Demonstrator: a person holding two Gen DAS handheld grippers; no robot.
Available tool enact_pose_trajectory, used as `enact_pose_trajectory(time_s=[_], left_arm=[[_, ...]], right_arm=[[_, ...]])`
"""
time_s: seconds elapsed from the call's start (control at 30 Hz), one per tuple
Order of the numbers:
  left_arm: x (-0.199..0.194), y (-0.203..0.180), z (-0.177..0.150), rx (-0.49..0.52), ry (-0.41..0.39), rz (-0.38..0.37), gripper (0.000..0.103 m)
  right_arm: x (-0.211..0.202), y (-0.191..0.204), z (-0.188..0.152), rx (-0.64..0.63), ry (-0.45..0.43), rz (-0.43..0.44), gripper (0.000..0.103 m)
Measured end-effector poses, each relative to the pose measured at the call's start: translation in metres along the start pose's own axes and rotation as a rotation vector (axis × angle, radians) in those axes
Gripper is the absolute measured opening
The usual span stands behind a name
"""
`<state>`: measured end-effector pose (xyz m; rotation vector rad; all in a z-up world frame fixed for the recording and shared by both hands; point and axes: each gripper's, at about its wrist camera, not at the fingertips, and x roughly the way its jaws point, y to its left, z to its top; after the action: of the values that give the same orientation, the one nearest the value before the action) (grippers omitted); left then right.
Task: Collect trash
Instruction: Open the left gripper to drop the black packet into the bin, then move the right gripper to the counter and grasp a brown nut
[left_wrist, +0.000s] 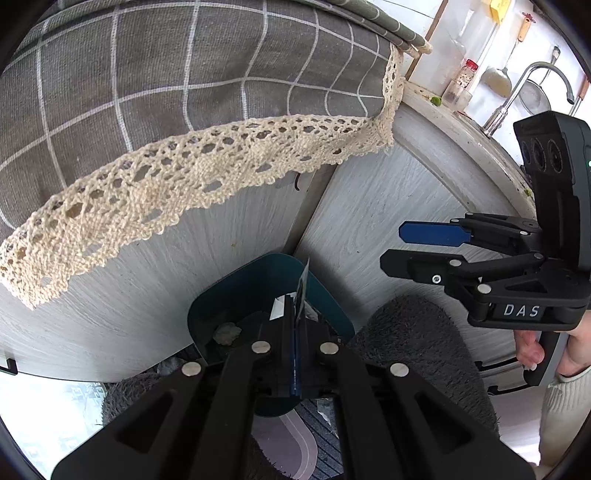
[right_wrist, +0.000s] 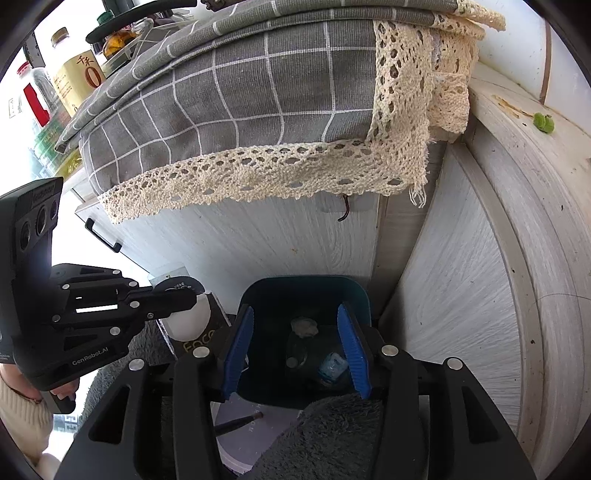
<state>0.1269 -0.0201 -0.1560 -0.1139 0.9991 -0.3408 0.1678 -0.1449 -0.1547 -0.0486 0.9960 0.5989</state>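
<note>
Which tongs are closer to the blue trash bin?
Hard to call. The right tongs hang open right above the trash bin. The left tongs are also over it, pinching a flat wrapper.

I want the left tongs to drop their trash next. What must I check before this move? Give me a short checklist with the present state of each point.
1. Left tongs shut on the thin flat wrapper: ok.
2. Teal bin open, no lid: ok.
3. Wrapper above the bin opening: not ok; the right wrist view shows the left tongs beside the bin's left rim.
4. Right tongs open and empty: ok.
5. Right tongs away from the opening: not ok, they seem to hang over it.
6. Room above the crumpled paper: ok.
</note>
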Motion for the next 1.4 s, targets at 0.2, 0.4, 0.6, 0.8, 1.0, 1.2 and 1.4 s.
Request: enact_pose_trajectory(time_s=[0.2,0.4,0.6,0.8,1.0,1.2,1.4], left_arm=[[-0.003,0.000,0.002,-0.002,-0.019,0.014,0.035],[-0.013,0.003,0.002,0.002,-0.040,0.013,0.041],[-0.048,-0.002,0.005,0.025,-0.119,0.022,0.045],[-0.101,-0.001,0.011,0.042,-0.245,0.066,0.054],[-0.132,0.017,0.020,-0.007,-0.312,0.100,0.065],[-0.152,0.037,0.029,-0.029,-0.348,0.104,0.067],[-0.171,0.052,0.049,-0.006,-0.412,0.151,0.069]], right_arm=[[-0.001,0.001,0.000,-0.002,-0.006,-0.001,0.051],[-0.007,0.007,0.000,-0.006,-0.015,-0.005,0.052],[-0.031,0.014,0.007,-0.026,-0.077,0.022,0.054],[-0.077,0.040,0.032,-0.106,-0.215,0.058,0.054],[-0.108,0.066,0.071,-0.197,-0.322,0.078,0.059],[-0.095,0.084,0.117,-0.259,-0.329,0.066,0.061],[-0.074,0.093,0.163,-0.293,-0.321,0.034,0.061]])
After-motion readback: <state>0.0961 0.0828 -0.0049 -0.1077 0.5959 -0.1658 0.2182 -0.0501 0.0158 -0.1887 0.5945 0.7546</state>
